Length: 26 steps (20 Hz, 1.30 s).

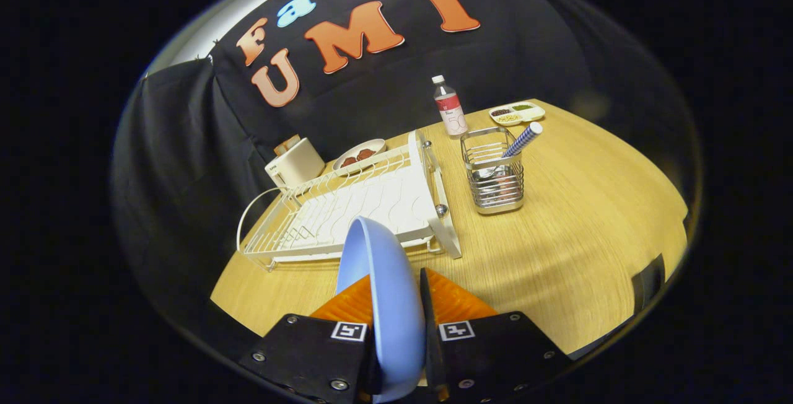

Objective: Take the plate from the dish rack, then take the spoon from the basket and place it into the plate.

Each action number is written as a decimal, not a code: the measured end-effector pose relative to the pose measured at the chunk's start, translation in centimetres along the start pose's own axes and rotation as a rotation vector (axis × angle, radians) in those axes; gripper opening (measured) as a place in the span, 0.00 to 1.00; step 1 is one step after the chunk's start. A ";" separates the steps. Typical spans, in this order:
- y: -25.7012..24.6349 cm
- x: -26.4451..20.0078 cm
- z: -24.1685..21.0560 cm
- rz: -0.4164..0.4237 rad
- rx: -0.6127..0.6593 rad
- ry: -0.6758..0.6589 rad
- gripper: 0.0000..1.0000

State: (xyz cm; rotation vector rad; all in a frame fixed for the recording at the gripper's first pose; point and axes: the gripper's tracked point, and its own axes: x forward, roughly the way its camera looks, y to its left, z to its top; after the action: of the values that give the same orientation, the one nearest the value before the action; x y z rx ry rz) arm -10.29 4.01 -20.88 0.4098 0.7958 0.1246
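Tool [396, 305] is clamped on the blue plate [378, 267], held on edge above the counter [576, 230], before the white dish rack [353, 206].

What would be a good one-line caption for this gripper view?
Gripper shut on a blue plate, held on edge above the table, near the white dish rack.

The plate [381, 292], clamped edge-on between the fingers [399, 323], hides the near end of the rack [347, 206] and part of the surface [576, 237]. The spoon's [523, 139] bowl is lost behind the basket's [494, 178] wires. The contents of the dish [359, 155] and tray [517, 113] are too small to tell.
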 end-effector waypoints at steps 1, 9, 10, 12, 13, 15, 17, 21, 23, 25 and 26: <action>-0.1 0.3 -0.1 0.012 -0.013 0.008 0.28; -1.5 2.5 -2.2 -0.031 -0.137 0.028 0.46; -2.4 3.0 -2.0 -0.077 -0.165 0.018 0.47; -3.5 3.5 -1.6 -0.115 -0.175 0.012 0.51; -3.4 3.5 -1.8 -0.107 -0.158 0.014 0.51; -3.6 3.5 -1.5 -0.109 -0.150 0.001 0.51; -4.3 3.3 -0.9 -0.132 -0.173 -0.021 0.55; -5.5 2.4 2.5 -0.157 -0.222 -0.118 0.65; -7.9 2.7 4.6 -0.234 -0.239 -0.173 0.76; -9.5 2.4 5.8 -0.281 -0.238 -0.196 0.82; -10.0 2.2 6.4 -0.289 -0.228 -0.211 0.84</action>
State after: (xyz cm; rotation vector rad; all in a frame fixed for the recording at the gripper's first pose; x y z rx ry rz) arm -4.57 -6.51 -22.36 0.0874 0.6169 -0.0964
